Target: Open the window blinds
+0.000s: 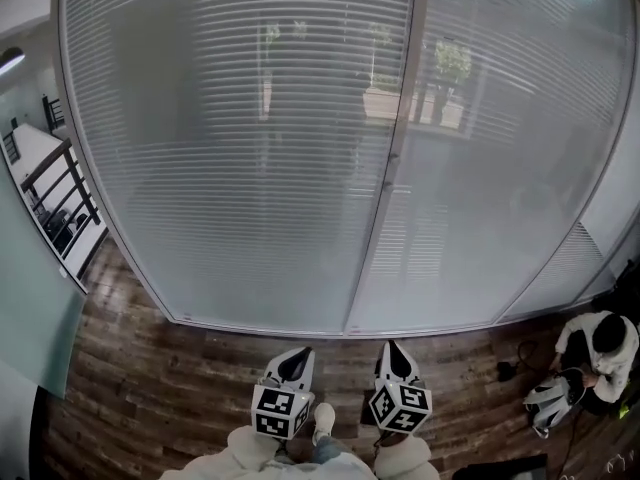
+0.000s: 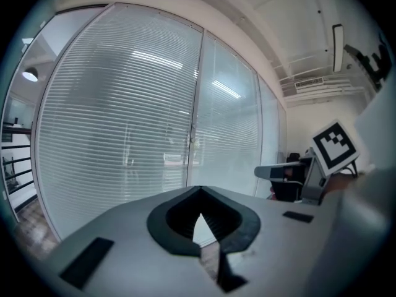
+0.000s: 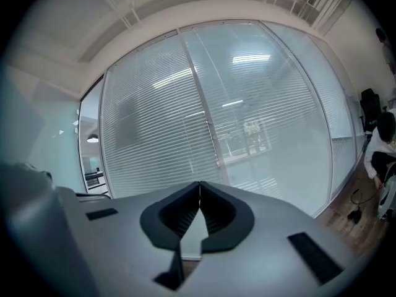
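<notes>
The window blinds hang fully lowered, their long slats lying horizontal.

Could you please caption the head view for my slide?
Left gripper and right gripper, both shut, face lowered window blinds.

small white object, perhaps a machine

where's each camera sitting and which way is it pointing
Head view: on the person's head, looking down at the blinds and floor; shows left claw, right claw, sleeves.
Left gripper view: on the left claw, facing the blinds along shut jaws; right claw's marker cube at right.
Right gripper view: on the right claw, facing the blinds along shut jaws.
Shared: head and right gripper views show a crouching person.
</notes>
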A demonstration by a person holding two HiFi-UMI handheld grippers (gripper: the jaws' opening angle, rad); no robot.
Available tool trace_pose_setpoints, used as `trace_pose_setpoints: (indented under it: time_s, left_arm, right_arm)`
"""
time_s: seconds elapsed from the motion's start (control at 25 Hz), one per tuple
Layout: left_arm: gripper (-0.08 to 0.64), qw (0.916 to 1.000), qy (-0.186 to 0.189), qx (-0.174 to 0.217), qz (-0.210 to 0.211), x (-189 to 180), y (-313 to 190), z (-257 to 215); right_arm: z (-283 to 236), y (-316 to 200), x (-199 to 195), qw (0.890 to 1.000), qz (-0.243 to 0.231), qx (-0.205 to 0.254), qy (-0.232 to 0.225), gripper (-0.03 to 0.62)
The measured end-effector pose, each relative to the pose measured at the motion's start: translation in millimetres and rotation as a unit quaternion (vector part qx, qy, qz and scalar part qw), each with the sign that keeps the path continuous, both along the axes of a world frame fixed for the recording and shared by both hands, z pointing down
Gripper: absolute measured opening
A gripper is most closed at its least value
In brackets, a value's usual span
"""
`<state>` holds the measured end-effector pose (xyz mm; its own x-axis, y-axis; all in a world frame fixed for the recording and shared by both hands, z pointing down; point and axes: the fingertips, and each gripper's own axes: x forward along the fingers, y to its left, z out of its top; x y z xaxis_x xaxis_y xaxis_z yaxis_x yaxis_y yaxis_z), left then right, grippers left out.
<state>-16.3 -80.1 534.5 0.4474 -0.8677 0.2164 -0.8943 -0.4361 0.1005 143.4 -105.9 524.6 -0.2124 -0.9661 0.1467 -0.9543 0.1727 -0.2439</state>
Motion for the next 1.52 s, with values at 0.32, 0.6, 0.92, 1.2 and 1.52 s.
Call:
trace_pose_setpoints:
  time_s: [0.32,0.6,0.92,1.2,1.52]
  left_arm:
    - [0.0,0.9998,-0.005,0.017,-0.003,18,-111,-27]
    - [0.0,0.9996,-0.009,0.025,0.001,38,-194,-47]
    - [0.0,0.9997,0.003,0.023,-0.003,41,-255,-43]
    - [0.0,0.9997,0.001,0.026,0.002,22,-300,-45]
    - [0.0,0.9988,-0.008,0.047,0.012,8,-330,-64]
  right_arm:
    - [-26,-114,5,1.0,-0.02,0.021,-0.007,0.014]
    - [-44,-194,21,0.999,-0.023,0.037,-0.014,0.014]
    - [-35,-256,21,0.999,-0.03,0.025,0.003,0.014]
    - [-80,-325,21,0.993,-0.022,0.077,0.09,0.015]
    - [-193,-402,15,0.85,-0.002,0.182,0.494,0.114]
